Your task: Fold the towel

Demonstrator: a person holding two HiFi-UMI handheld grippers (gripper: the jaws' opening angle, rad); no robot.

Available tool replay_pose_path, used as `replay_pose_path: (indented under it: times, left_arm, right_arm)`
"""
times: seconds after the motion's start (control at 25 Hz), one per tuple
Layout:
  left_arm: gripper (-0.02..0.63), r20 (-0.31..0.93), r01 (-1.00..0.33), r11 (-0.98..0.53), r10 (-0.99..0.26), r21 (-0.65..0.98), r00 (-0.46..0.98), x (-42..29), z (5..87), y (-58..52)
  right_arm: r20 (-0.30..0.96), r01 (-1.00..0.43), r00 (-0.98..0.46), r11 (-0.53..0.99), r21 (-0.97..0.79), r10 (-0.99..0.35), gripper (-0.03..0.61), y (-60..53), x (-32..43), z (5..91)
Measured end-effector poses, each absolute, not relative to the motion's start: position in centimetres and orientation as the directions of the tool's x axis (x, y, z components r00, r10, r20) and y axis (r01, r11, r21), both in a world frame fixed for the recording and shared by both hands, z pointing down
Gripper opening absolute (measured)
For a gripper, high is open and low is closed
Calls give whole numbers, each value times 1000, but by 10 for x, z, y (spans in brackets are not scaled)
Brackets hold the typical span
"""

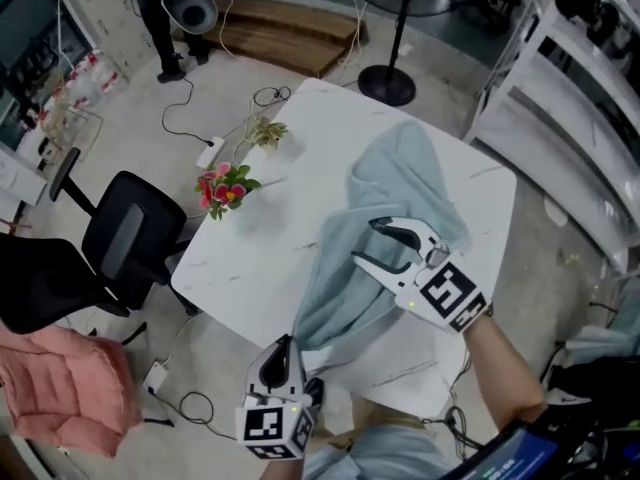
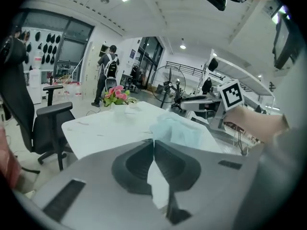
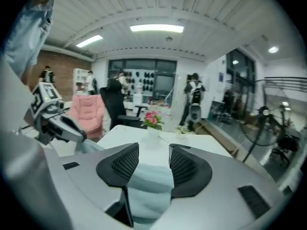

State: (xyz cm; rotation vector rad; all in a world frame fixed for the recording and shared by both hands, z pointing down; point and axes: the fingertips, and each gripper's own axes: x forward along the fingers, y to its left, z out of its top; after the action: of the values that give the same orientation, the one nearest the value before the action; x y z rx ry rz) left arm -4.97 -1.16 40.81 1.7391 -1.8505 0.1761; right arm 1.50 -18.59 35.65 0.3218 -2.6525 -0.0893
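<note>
Left hand-held gripper (image 1: 283,343) clamps the towel (image 1: 395,183) at its near corner.

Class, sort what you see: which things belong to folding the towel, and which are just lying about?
In the job: towel; left tool, shut on it; right tool, open, towel between its jaws; table.
Lying about: pink flowers; small green plant; black chair; fan base.

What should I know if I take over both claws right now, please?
Left claw: shut on a near corner of the towel, at the near edge of the table.
Right claw: open, over the towel's middle, holding nothing.
Towel: crumpled on the table, not folded yet.
Done: one corner gripped.
Left: probably grip a second corner, fold, lay flat.
</note>
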Motion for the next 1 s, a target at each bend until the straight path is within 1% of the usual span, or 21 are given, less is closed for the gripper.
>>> replay_pose_path:
  times: [0.08,0.12,0.32,0.44,0.52,0.56,0.72,0.92,0.96,1.0]
  left_arm:
    - [15,501,-947,152,-866,284,11,-53,412,-10]
    - [15,504,-947,158,-864,281,5,-54,413,-8]
    - [15,530,-939,195,-848,283,-16,-55,421,-5]
    - [15,545,-937,213,-838,276,-30,-57,426,-5]
    - [15,548,-936,221,-836,272,-38,-57,430,-6]
    - [15,552,-935,226,-833,272,-41,-57,432,-5]
    - [15,575,-930,253,-816,267,-57,-58,436,-3]
    - [15,577,-919,270,-815,288,-58,-57,443,2]
    - [15,576,-915,273,-815,297,-56,-56,444,3]
    - [15,579,-911,275,-814,308,-50,-54,445,5]
  right_arm:
    - [518,-38,-852,995,89,-79,209,-194,3,373]
    - [548,17,-836,997,81,-30,207,-203,-2,379]
    - [603,132,-795,989,65,66,179,-253,-30,404]
    - [686,251,-714,966,61,142,158,-256,-42,442]
    - [743,319,-647,946,62,170,149,-255,-47,470]
    - [767,345,-617,937,61,177,129,-256,-49,483]
    - [829,391,-527,919,39,189,109,-259,-56,520]
    - [843,392,-491,920,-11,219,124,-263,-62,528]
    - [846,403,-481,915,-18,228,106,-261,-62,528]
    - [851,416,-470,909,-22,236,72,-258,-61,529]
